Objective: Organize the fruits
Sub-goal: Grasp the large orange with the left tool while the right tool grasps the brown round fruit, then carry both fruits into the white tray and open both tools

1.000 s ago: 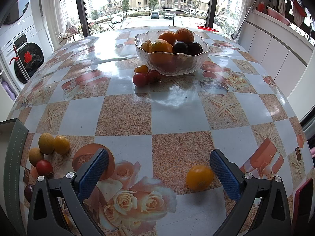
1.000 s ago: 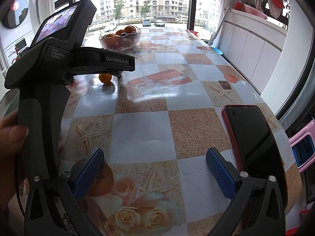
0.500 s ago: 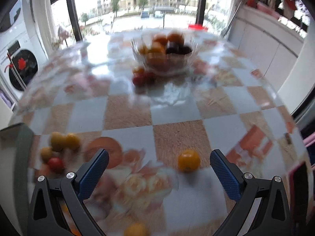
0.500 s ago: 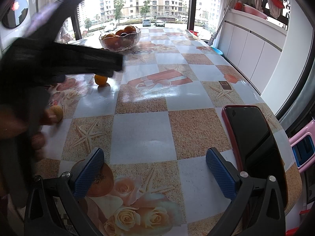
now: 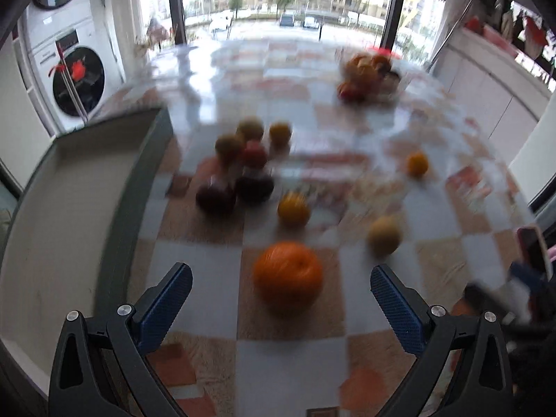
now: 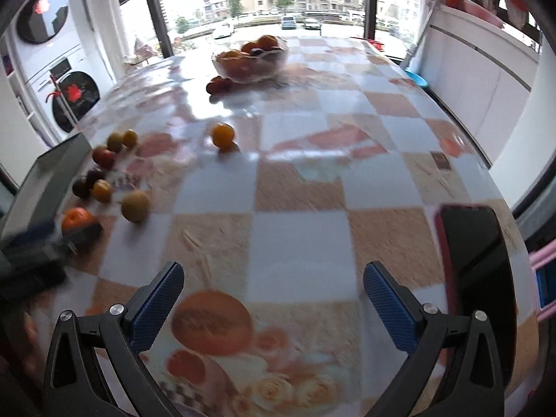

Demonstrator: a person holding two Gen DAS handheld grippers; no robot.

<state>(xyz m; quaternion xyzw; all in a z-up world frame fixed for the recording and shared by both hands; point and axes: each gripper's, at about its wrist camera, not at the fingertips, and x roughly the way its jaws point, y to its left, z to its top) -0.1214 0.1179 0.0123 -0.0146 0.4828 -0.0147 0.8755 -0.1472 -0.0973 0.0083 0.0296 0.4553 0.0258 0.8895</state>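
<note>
Roughly ten loose fruits counted on the worktop (image 6: 299, 243), motion blur noted in both views. Left tongs (image 5: 281, 292) spread wide, holding nothing, hovering low over the chequered cloth with one large orange (image 5: 287, 276) lying between the blue pads, touching neither. Just beyond it: one smaller orange fruit (image 5: 293, 208) and one pale yellowish fruit (image 5: 384, 236), apart from each other. Farther back, two dark plums (image 5: 236, 189) side by side, then a tight cluster of four: one red (image 5: 254, 153), three yellowish or orange (image 5: 250, 128). One lone small orange fruit (image 5: 417, 164) well to the right of the cluster. Grey tray (image 5: 69, 208) at the left edge of the worktop, just beside the plums, nothing visible inside. One glass bowl (image 6: 250, 60) at the far end, heaped with oranges and dark fruit, count not readable; a few small red fruits (image 6: 218, 85) on the cloth against its near side, number uncertain. Right tongs (image 6: 272, 293) likewise wide apart and holding nothing, over a printed orange-and-roses patch. One phone in a red case (image 6: 476, 260) near the right edge, face up. Two stacked washing machines (image 6: 59, 69) beyond the left side.
</note>
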